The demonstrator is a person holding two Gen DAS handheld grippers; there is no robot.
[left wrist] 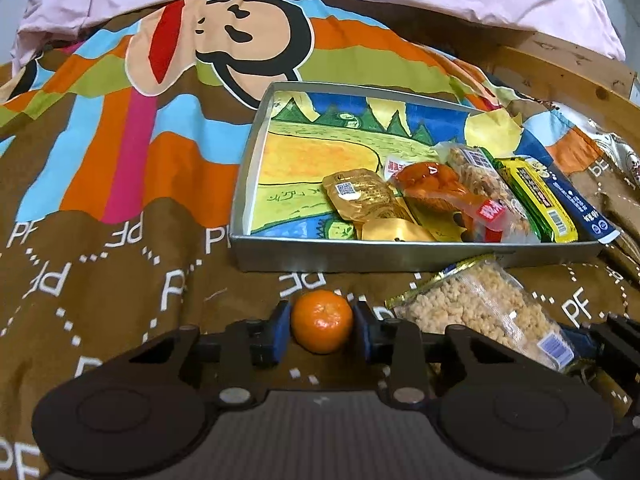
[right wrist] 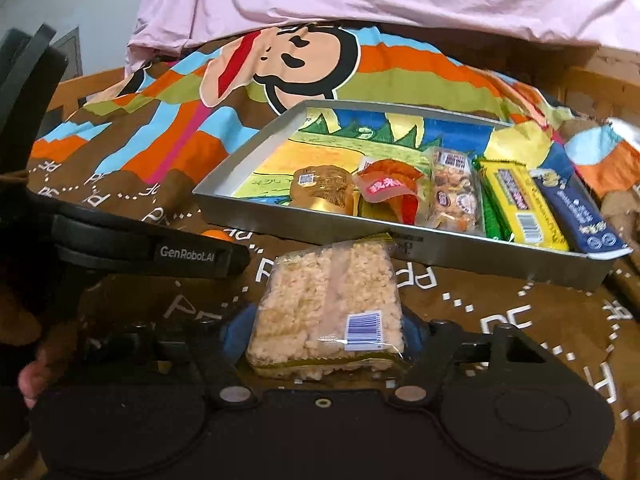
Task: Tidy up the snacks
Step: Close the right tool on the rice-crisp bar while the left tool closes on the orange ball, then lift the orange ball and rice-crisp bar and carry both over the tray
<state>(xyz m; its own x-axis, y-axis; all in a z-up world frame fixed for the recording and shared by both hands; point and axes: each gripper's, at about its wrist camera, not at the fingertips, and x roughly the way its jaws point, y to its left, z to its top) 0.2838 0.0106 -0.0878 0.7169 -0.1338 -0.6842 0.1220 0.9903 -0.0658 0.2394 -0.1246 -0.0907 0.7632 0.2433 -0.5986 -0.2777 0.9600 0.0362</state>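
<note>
Snacks: lay on a cartoon bedspread (left wrist: 120, 280), some already lined up in a metal tray (left wrist: 400, 258) just ahead of both tongs, two not yet in it

Mandarin (left wrist: 322, 326): sat on the cloth squarely between the blue pads (left wrist: 280, 322) of the left tongs (left wrist: 322, 316), short of the tray's near wall. Closed to a narrow gap, pads touching the fruit on both sides at its widest part. Judged light, round and firm but bruisable, with a waxy peel likely to roll or slip; best taken across the middle, as here, with only gentle pressure

Puffed-rice pack (right wrist: 326, 304): lay lengthwise between the pads of the right tongs (right wrist: 326, 330), its far end pointing at the tray. Held at a wide setting, pads against the wrapper's long edges near the barcode end. Judged very light, with slick crinkly film and a brittle, crumbly block inside; better gripped across the block itself than by the loose seal, and not squeezed hard

Left half of the tray floor seen bare, ahead and left of both tongs
</note>
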